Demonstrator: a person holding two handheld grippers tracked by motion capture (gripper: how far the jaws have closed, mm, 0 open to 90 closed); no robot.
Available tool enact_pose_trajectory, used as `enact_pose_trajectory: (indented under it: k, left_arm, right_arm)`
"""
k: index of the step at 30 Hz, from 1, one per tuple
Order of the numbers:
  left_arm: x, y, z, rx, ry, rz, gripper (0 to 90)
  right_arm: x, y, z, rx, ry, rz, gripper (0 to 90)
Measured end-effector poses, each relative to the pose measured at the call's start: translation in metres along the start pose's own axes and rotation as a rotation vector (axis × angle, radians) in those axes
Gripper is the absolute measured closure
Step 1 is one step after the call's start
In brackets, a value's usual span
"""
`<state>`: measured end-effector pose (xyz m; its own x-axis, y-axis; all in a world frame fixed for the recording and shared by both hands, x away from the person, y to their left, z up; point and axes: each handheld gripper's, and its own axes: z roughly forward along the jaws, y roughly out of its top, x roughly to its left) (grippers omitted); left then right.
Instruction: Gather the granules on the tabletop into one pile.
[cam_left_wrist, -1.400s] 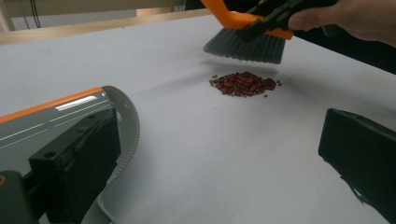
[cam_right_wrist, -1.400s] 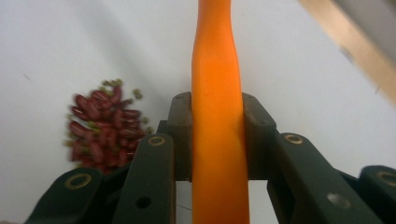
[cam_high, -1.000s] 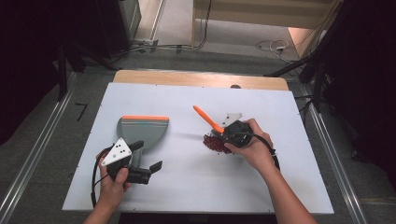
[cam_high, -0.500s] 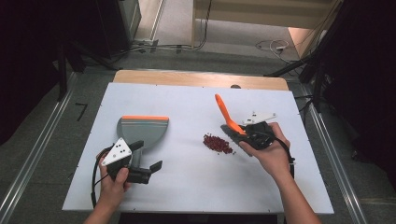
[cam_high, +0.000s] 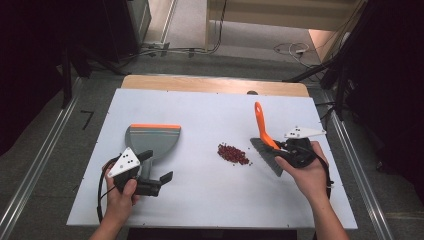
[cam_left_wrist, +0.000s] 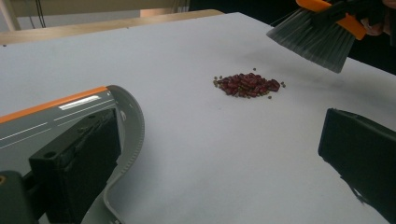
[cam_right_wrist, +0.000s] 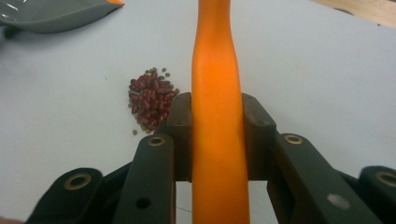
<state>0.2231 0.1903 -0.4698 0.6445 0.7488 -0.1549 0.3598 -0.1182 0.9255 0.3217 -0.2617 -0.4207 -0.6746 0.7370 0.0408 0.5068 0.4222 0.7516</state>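
Note:
A small pile of red beans (cam_high: 233, 153) lies in the middle of the white table top (cam_high: 210, 200). Just right of the pile, my right gripper (cam_high: 280, 147) is shut on the orange handle (cam_right_wrist: 217, 93) of a hand brush, whose grey bristles (cam_high: 265, 156) hang a little clear of the beans (cam_right_wrist: 152, 100). A grey dustpan with an orange lip (cam_high: 152, 139) rests at the left. My left gripper (cam_high: 155, 165) stands open at the dustpan's handle end, one jaw against the dustpan (cam_left_wrist: 60, 116), the other far apart. The beans (cam_left_wrist: 247, 85) and bristles (cam_left_wrist: 313, 39) lie ahead of it.
A wooden strip (cam_high: 215, 84) runs along the table's far edge. Metal rails (cam_high: 45, 160) flank the table on the floor, and cables (cam_high: 290, 50) lie on the floor beyond it. Bare table surface stretches in front of and behind the beans.
My right gripper has carried the brush to the right, off the bean pile, and the orange handle has swung more upright. The left gripper and the dustpan have stayed put.

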Motion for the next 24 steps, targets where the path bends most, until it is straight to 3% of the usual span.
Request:
enact_pose_trajectory:
  k: [7,14,24]
  left_arm:
    - [0.001,0.0,-0.001,-0.004,0.005,0.0,0.0]
    - [0.002,0.0,-0.002,-0.01,0.008,0.0,0.0]
    - [0.007,0.001,-0.007,-0.034,0.023,-0.005,0.0]
  right_arm:
    - [-0.012,-0.019,-0.012,-0.027,0.029,0.064,68.4]
    - [-0.02,-0.039,-0.02,-0.028,0.038,0.096,68.5]
    - [-0.039,-0.06,-0.029,-0.07,0.073,0.13,68.4]
